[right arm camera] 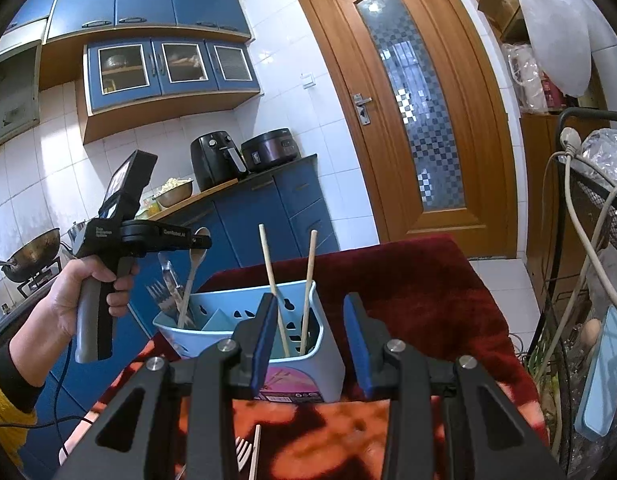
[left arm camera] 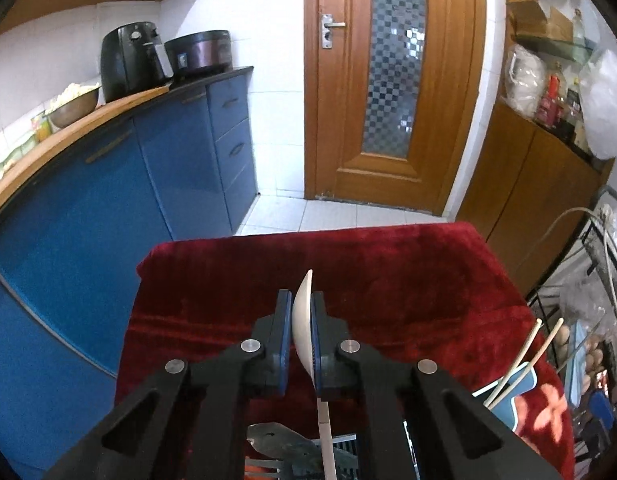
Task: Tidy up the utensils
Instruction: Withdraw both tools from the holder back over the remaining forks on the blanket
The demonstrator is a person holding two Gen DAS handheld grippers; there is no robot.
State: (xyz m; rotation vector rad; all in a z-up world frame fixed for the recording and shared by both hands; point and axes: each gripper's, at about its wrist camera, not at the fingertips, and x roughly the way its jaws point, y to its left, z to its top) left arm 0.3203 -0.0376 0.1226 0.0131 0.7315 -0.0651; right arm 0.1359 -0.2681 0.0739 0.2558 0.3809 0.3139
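Between the left hand-held gripper's (left arm camera: 301, 318) blue pads, clamped: a white spoon (left arm camera: 304, 320), bowl up. Beyond the released right hand-held gripper (right arm camera: 310, 322), a light-blue plastic utensil basket (right arm camera: 252, 320).

Black plastic left gripper (left arm camera: 301, 322) with blue-padded fingers (left arm camera: 283, 336) and silver round screws; bare left hand (right arm camera: 82, 298), black cuff, mustard-yellow knitted sleeve (right arm camera: 4, 408).

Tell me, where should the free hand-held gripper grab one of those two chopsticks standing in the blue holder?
Probably the bare upper shaft of the chopstick, coming down from above. The chopsticks stand nearly upright in the blue holder, its walls hiding their lower ends. The right hand-held gripper is open, with the holder showing between its fingers.
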